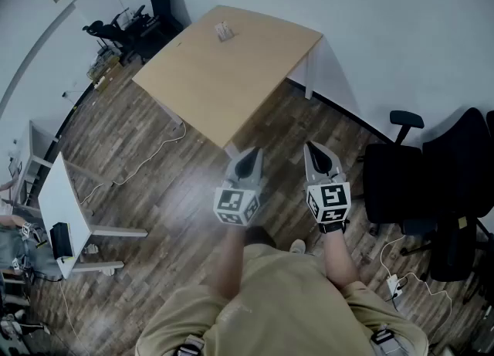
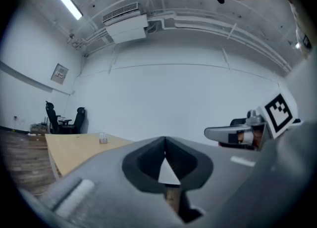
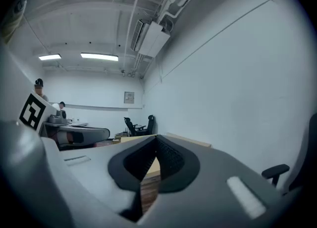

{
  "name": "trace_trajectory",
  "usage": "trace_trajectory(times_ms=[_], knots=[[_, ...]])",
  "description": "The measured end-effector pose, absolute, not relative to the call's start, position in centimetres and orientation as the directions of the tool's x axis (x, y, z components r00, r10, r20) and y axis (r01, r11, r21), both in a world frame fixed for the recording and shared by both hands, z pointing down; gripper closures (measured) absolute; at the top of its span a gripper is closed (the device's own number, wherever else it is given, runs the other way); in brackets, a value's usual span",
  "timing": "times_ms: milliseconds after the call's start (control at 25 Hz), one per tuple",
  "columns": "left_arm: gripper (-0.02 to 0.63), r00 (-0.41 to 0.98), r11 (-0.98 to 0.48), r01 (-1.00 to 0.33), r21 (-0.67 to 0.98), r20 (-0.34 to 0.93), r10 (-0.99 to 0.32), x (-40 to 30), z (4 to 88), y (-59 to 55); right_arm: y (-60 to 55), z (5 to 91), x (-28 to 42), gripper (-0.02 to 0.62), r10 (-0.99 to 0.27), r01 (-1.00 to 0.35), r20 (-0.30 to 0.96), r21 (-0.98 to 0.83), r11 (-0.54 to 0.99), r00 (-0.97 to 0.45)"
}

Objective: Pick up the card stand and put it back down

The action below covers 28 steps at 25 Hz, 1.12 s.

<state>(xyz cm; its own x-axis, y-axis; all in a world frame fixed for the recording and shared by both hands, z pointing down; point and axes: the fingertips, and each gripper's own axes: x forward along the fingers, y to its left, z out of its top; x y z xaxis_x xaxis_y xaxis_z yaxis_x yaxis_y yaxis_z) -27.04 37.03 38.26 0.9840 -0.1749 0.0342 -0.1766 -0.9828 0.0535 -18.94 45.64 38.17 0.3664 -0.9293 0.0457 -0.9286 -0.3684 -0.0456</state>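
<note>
Left gripper (image 1: 247,163) and right gripper (image 1: 322,161) jaws closed, empty, well short of worktop (image 1: 231,84). Card stand (image 1: 224,32) near far edge. Risk: reaching with jaws unopened probably topples it.

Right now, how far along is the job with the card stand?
Nothing looks done: the card stand sits on the far part of the table, untouched. In hand: nothing; the left claw and right claw are shut and empty, above the floor, short of the table. Left: approach, lift the stand, set it down.
</note>
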Motion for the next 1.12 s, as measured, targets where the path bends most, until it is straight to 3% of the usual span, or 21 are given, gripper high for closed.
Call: trace_trajectory(times_ms=[160, 400, 840, 960, 1120], knots=[[0.603, 0.972, -0.975, -0.221, 0.006, 0.081, -0.220, -26.3, 39.5, 36.2, 44.9, 39.2, -18.4, 0.591, -0.934, -0.932, 0.066, -0.069, -0.355, 0.351], [0.603, 0.964, -0.969, -0.238, -0.057, 0.104, -0.243, -23.8, 40.6, 32.0, 42.2, 41.4, -13.1, 0.591, -0.878, -0.859, 0.125, -0.179, -0.479, 0.463], [0.603, 0.957, -0.956, -0.292, -0.017, -0.008, -0.291, -16.2, 36.1, 16.6, 30.0, 35.7, -6.0, 0.592, -0.894, -0.894, 0.080, -0.056, -0.445, 0.441], [0.603, 0.958, -0.958, -0.287, 0.007, 0.009, -0.287, -14.8, 36.7, 14.3, 26.5, 36.7, -4.4, 0.592, -0.900, -0.897, 0.109, -0.097, -0.432, 0.422], [0.603, 0.947, -0.944, -0.318, 0.093, 0.071, -0.312, -13.8, 40.2, 11.3, 23.0, 36.0, -3.7, 0.592, -0.884, -0.882, 0.016, -0.054, -0.468, 0.468]])
